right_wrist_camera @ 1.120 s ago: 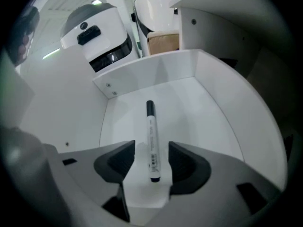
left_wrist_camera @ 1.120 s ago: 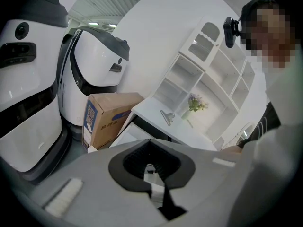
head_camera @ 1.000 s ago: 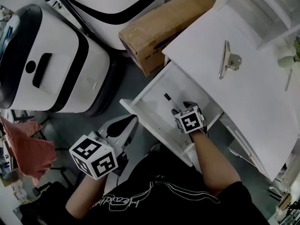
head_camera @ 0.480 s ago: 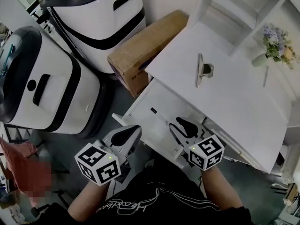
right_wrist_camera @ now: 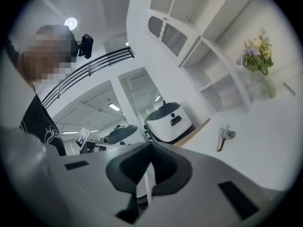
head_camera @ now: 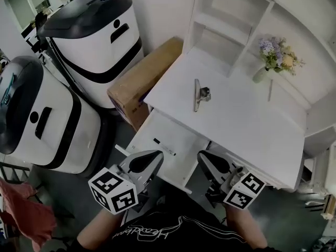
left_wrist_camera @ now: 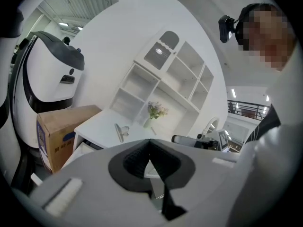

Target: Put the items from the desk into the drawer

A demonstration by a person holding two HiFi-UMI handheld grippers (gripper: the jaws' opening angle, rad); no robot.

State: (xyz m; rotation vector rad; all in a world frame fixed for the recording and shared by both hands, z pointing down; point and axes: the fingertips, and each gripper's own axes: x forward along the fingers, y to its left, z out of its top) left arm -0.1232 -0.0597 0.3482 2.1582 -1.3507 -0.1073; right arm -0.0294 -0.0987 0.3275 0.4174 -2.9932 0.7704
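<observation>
A metal binder clip lies on the white desk, also visible as the clip and the clip. Below the desk's front edge the drawer stands open with a black-and-white pen lying in it. My left gripper hovers just in front of the drawer, shut and holding nothing. My right gripper hangs near the drawer's right corner, also shut and holding nothing. The left gripper and the right gripper show their tips meeting.
A vase of flowers and a thin white stick sit at the desk's back right, under white shelves. A cardboard box leans left of the desk. Two white-and-black machines stand on the floor at left.
My right gripper has pulled back out of the drawer toward me, leaving the pen lying inside. The head view has swung up, so the desk and shelves show more fully.
</observation>
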